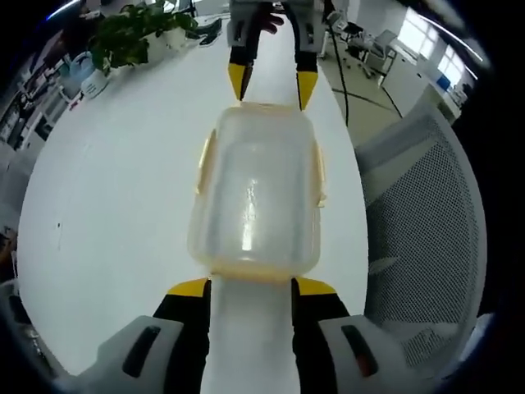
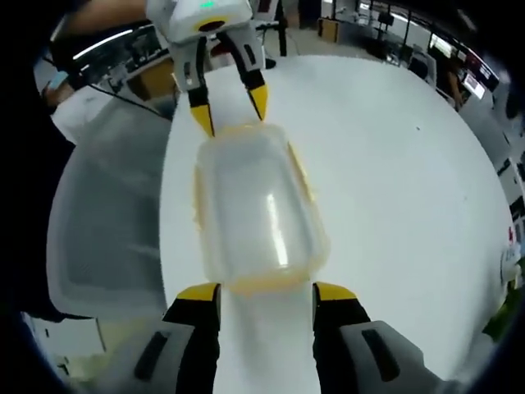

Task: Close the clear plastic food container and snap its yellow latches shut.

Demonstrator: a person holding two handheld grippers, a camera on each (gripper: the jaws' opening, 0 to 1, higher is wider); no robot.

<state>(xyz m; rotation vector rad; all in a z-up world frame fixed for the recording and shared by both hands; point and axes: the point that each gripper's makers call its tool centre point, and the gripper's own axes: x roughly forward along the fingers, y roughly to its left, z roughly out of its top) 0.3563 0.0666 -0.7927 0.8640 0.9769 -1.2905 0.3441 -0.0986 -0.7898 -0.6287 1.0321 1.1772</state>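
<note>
The clear plastic container (image 1: 254, 193) lies on the white table (image 1: 107, 205) with its lid on. Yellow latches show along its sides (image 1: 203, 160) and at its near end. My left gripper (image 1: 253, 287) stands open at the near end, its yellow tips level with the container's corners. At the far end my right gripper (image 1: 271, 90) is open too, tips by the rim. In the right gripper view the container (image 2: 258, 209) lies between my right gripper (image 2: 266, 293) below and the left gripper (image 2: 231, 113) above. I cannot tell whether the latches are snapped.
Potted plants (image 1: 139, 33) stand at the table's far left end. A mesh office chair (image 1: 426, 222) sits close beside the table's edge, seen also as the grey chair (image 2: 107, 222). Desks and cables lie beyond.
</note>
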